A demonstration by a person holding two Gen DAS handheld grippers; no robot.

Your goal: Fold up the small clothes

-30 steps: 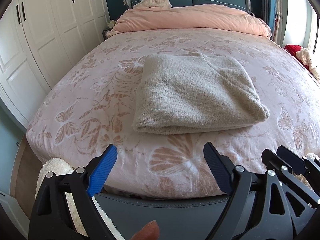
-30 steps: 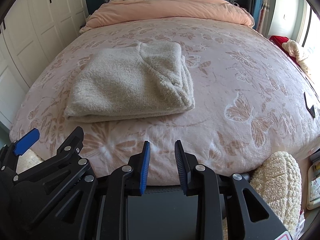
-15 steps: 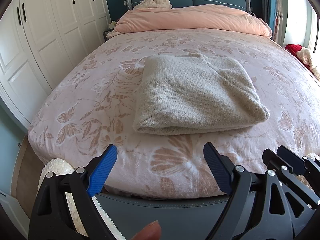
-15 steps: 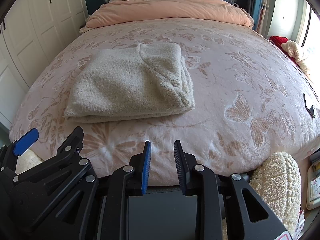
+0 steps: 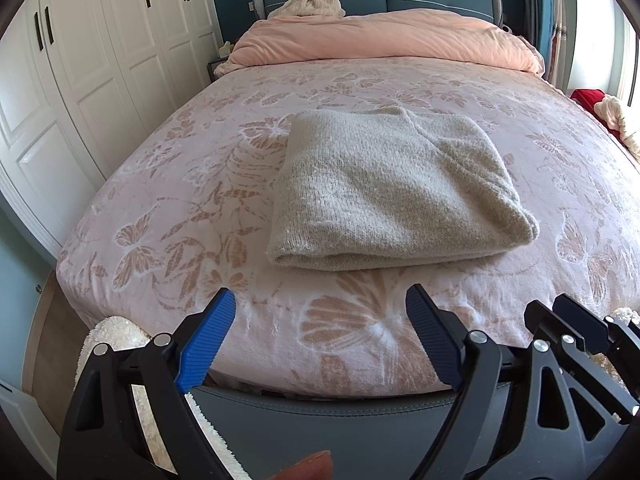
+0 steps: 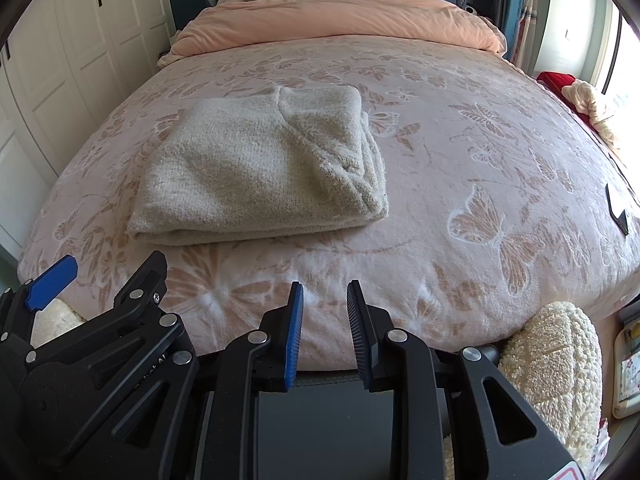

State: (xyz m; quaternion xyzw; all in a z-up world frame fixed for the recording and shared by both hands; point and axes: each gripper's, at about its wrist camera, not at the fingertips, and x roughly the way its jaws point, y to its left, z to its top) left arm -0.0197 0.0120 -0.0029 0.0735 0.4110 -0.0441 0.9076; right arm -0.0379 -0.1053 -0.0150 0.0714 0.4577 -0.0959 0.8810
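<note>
A beige knitted garment (image 5: pixel 392 192) lies folded into a thick rectangle on the pink butterfly-patterned bed cover (image 5: pixel 180 184); it also shows in the right wrist view (image 6: pixel 260 168). My left gripper (image 5: pixel 320 320) is wide open and empty, held at the foot of the bed, short of the garment's near fold. My right gripper (image 6: pixel 322 308) stands beside it to the right, its blue pads a narrow gap apart with nothing between them. Each gripper shows at the edge of the other's view.
A rolled pink duvet (image 5: pixel 384 40) lies at the head of the bed by the blue headboard. White wardrobe doors (image 5: pixel 80 80) stand on the left. A fluffy cream rug (image 6: pixel 556 368) lies at the bed's foot. A small dark object (image 6: pixel 616 212) rests near the bed's right edge.
Both grippers have crept very slightly; the view of the bed has shifted a little. The garment has not moved and the jaws are as they were.
</note>
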